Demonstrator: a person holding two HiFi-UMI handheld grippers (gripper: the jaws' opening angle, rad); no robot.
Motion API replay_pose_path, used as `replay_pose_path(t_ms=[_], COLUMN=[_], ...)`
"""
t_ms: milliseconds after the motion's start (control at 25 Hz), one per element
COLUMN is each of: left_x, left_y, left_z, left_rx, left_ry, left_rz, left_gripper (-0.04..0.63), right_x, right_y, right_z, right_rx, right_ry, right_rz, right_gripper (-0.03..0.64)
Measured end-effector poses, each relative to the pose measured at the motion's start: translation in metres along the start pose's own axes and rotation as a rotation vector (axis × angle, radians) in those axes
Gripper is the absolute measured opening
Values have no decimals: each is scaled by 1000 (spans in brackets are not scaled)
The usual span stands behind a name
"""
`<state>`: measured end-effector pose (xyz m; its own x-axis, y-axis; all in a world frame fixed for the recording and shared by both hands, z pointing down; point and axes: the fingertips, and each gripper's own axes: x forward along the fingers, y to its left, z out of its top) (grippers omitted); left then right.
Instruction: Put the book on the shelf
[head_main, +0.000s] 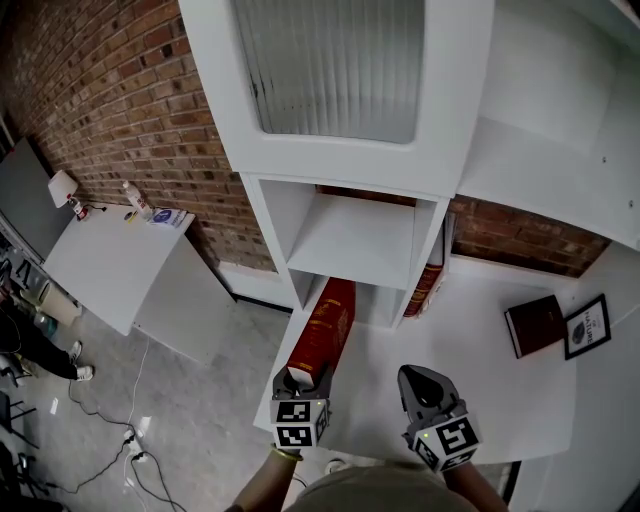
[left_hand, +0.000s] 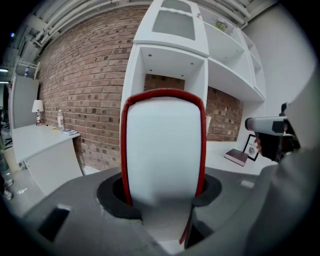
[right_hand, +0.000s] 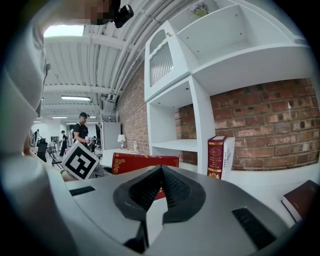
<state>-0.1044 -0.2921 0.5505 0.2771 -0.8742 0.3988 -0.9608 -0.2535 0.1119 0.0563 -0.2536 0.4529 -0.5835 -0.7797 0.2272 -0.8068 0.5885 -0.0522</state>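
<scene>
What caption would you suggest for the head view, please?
Left claw grips a red book by its near end, aimed at the white shelf's lower cubby; right claw hovers shut alongside.

near end of red book (head_main: 322, 335) was hidden under left gripper (head_main: 303, 380), dark book (right_hand: 303, 199) was cut by edge, desk items (head_main: 140, 206) were too small to tell

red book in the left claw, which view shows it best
Head view: the red book shows full length, held by the left claw. Left gripper view gives only its page edge end-on; right gripper view, its cover partly hidden.
</scene>
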Motion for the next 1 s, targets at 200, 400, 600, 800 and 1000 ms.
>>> replay_pose_path(t_ms=[200, 400, 600, 800, 1000], left_x=[11, 20, 25, 33, 43], left_y=[-4, -7, -8, -10, -8], left_z=[1, 4, 7, 9, 9], left_rx=[2, 5, 18, 24, 42], left_ry=[11, 16, 23, 24, 27], left_rz=[1, -3, -1, -3, 5], left_gripper=[235, 235, 236, 236, 236], right_x=[2, 3, 5, 6, 8], right_y=[-9, -14, -16, -18, -19], right_z=[-4, -2, -2, -2, -1], right_rx=[12, 13, 16, 30, 29], right_ry=[-16, -24, -37, -33, -21], right_rz=[-6, -10, -17, -20, -16], right_gripper=[6, 6, 6, 6, 6])
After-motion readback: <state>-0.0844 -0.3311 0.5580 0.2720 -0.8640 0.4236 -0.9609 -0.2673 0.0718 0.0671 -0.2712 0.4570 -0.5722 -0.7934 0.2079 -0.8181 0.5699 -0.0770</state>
